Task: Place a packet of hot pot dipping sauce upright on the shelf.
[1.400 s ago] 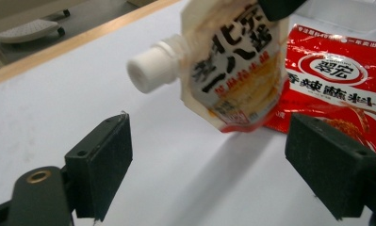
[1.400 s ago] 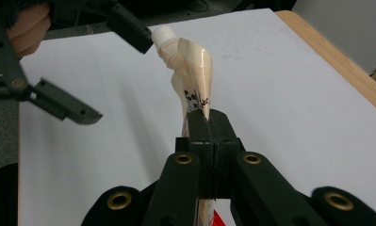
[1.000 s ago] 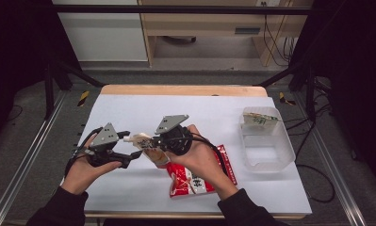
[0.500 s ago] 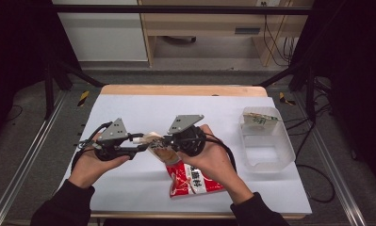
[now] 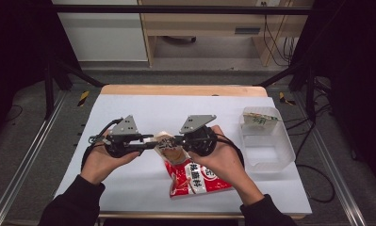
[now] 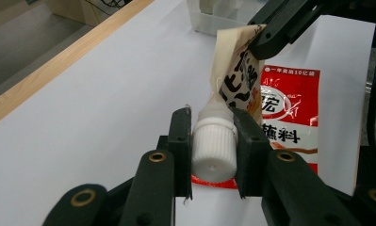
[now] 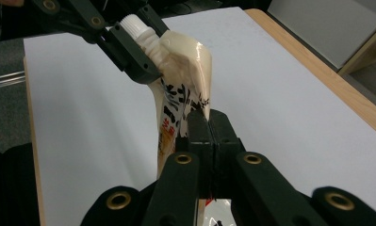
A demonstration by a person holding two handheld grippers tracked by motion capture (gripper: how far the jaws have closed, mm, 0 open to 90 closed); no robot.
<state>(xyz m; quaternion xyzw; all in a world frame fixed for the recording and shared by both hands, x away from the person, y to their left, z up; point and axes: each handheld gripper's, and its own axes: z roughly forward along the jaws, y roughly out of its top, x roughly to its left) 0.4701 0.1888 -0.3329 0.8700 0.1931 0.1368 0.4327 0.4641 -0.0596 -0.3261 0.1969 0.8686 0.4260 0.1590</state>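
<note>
**A:** Item one, the pouch?

**B:** Spouted pouch (image 5: 166, 145), soft glossy film, cream ground with black characters, held up off the table between the two grippers, near the table's middle. Its body is creased and folded along one edge. White ribbed screw cap (image 6: 215, 147), cylindrical, on a short neck.

**A:** Who holds what?

**B:** Left gripper (image 5: 145, 145): black jaws closed on the cap, one jaw on each side, ridges touching both. Right gripper (image 5: 176, 141): jaws pressed together on the pouch's film edge, with no gap showing in the right gripper view. Both grippers are matte black with brass-coloured pivot pins; each carries a grey three-cornered plate.

**A:** Beneath it?

**B:** Red sachet (image 5: 192, 176), flat, shiny, with white and black print, lying on the table under and just behind the pouch; the right hand (image 5: 221, 157) covers part of it.

**A:** Surface?

**B:** Table (image 5: 143, 108), white smooth sheet over a pale wood top, wood showing along the far edge.

**A:** Other stock?

**B:** Clear plastic bin (image 5: 266, 141), rectangular with rounded corners, at the right side, well apart from the pouch. A small printed packet (image 5: 258, 118) leans at its far end; print too small to read.

**A:** Legibility of the pouch label?

**B:** Partial. Folds and the jaws cut off the characters.
</note>
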